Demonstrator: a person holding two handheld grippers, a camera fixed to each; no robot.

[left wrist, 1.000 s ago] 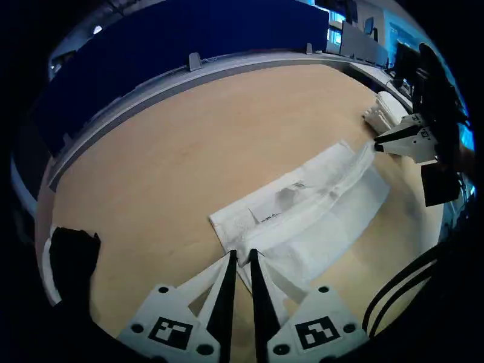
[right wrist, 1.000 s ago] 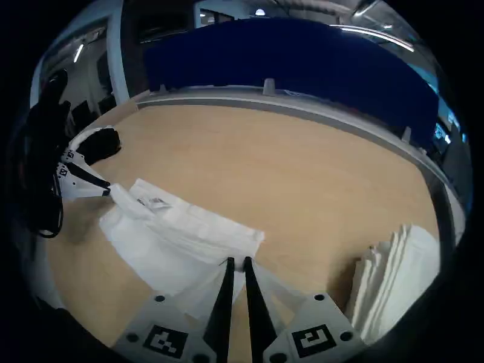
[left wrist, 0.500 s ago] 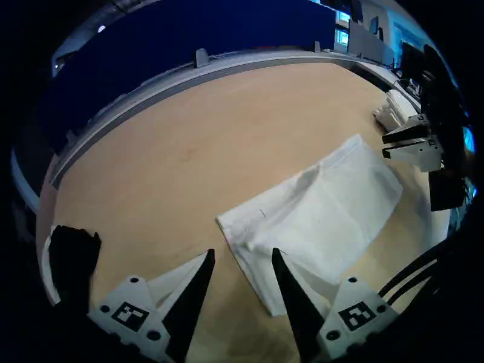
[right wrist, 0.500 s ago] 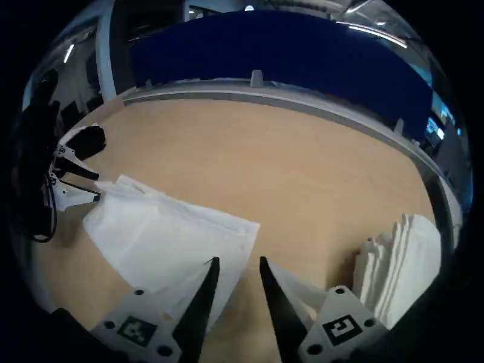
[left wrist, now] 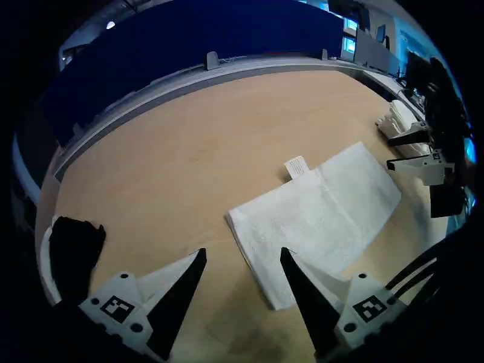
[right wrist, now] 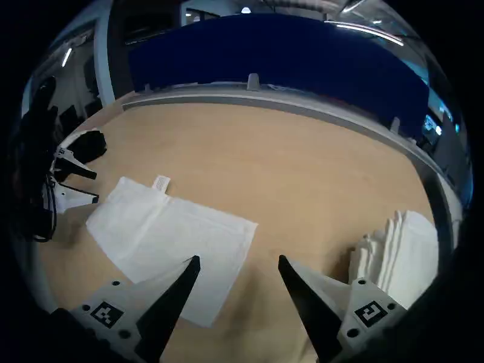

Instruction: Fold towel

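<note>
Towel [left wrist: 314,224] flat on table [left wrist: 199,151].
Left gripper [left wrist: 242,250] and right gripper [right wrist: 238,258] gape empty beside towel; white pile [right wrist: 402,254] sits past one end.

A broad table [left wrist: 181,157] with a pale wooden top takes up most of the space. A grey rail [left wrist: 139,103] runs along its far edge. Small grey brackets [left wrist: 212,60] on the rail hold a dark blue partition [left wrist: 181,36] upright behind the table. In the right gripper view, a long strip light [right wrist: 363,33] and a round lamp [right wrist: 245,9] shine on the ceiling above the partition. Past the partition's end, bright bluish panes [left wrist: 349,43] glow, either windows or screens, with grey office furniture [left wrist: 375,51] just beside them.
</note>
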